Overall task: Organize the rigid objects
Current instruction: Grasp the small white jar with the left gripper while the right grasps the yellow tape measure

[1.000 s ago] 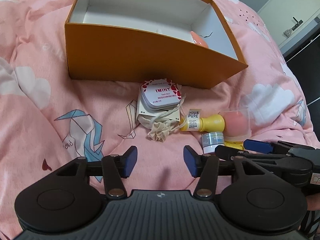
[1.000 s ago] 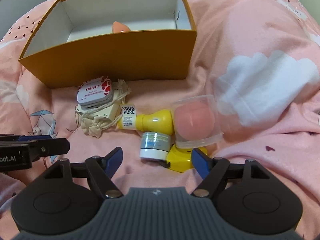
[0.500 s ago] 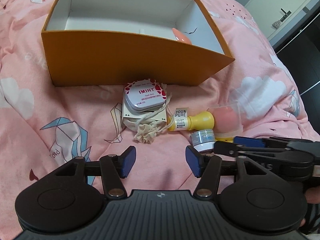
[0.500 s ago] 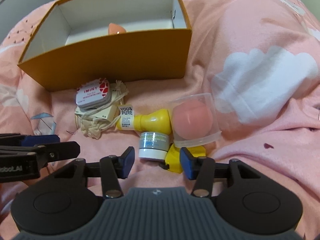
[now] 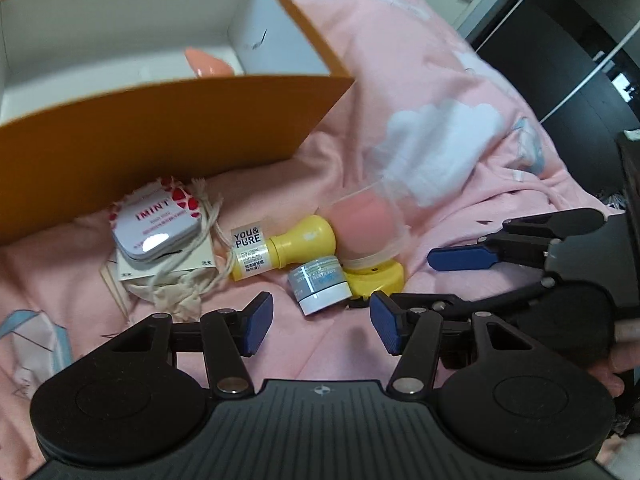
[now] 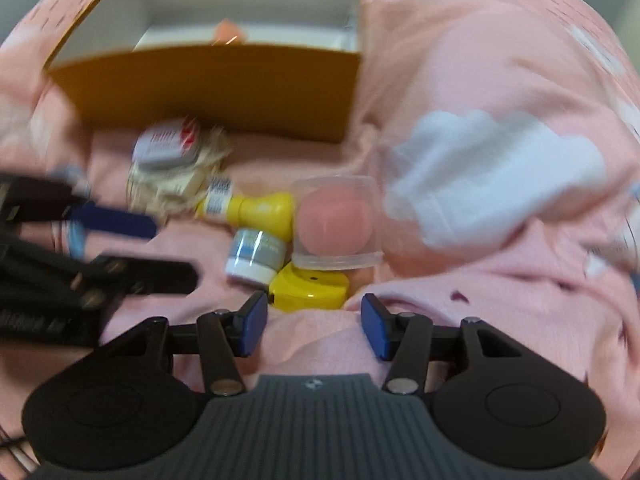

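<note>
An orange box (image 5: 168, 116) with a white inside holds a peach sponge (image 5: 208, 64). In front of it on the pink bedding lie an IMINT tin (image 5: 156, 220) on a cloth pouch (image 5: 172, 280), a yellow bottle (image 5: 280, 248), a small blue-white jar (image 5: 320, 286), a flat yellow case (image 5: 376, 278) and a clear cup with a pink sponge (image 5: 368, 220). My left gripper (image 5: 320, 326) is open just short of the jar. My right gripper (image 6: 314, 326) is open just short of the yellow case (image 6: 308, 286); the jar (image 6: 256, 256) lies left of it.
The pink bedding (image 5: 420, 80) with white clouds is soft and creased. Dark furniture (image 5: 560, 40) stands at the far right. The right gripper's fingers (image 5: 460, 258) reach in beside the objects in the left wrist view; the left gripper's fingers (image 6: 116, 220) show at left in the right wrist view.
Both grippers have moved closer to the pile. The left has swung right toward the jar. The right gripper's jaws have narrowed since a second ago. The objects have not moved.
</note>
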`<state>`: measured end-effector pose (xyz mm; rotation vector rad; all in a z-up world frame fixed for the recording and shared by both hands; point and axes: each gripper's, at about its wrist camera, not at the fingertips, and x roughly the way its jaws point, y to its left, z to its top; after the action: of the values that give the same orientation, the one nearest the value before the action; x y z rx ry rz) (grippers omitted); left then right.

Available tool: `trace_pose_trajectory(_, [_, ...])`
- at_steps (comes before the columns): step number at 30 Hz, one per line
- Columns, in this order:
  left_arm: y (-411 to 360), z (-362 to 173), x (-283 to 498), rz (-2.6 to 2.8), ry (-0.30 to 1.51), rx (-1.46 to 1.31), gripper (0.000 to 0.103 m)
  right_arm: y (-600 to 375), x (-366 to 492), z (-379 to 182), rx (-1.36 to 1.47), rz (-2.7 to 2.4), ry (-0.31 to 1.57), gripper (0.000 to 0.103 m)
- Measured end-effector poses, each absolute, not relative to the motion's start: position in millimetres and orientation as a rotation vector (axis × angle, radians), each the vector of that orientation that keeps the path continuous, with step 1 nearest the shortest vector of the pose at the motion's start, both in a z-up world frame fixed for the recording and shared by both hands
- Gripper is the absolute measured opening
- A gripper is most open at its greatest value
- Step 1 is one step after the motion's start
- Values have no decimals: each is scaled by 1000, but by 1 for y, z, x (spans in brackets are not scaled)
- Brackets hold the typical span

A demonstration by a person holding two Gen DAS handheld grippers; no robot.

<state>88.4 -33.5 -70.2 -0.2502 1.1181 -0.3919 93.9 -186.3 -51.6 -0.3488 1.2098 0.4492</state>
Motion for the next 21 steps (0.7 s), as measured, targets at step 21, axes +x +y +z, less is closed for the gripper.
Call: trace_pose_trajectory(21, [-48, -121, 130, -312, 1293, -394, 48, -194, 136, -106, -255, 619, 1347, 60])
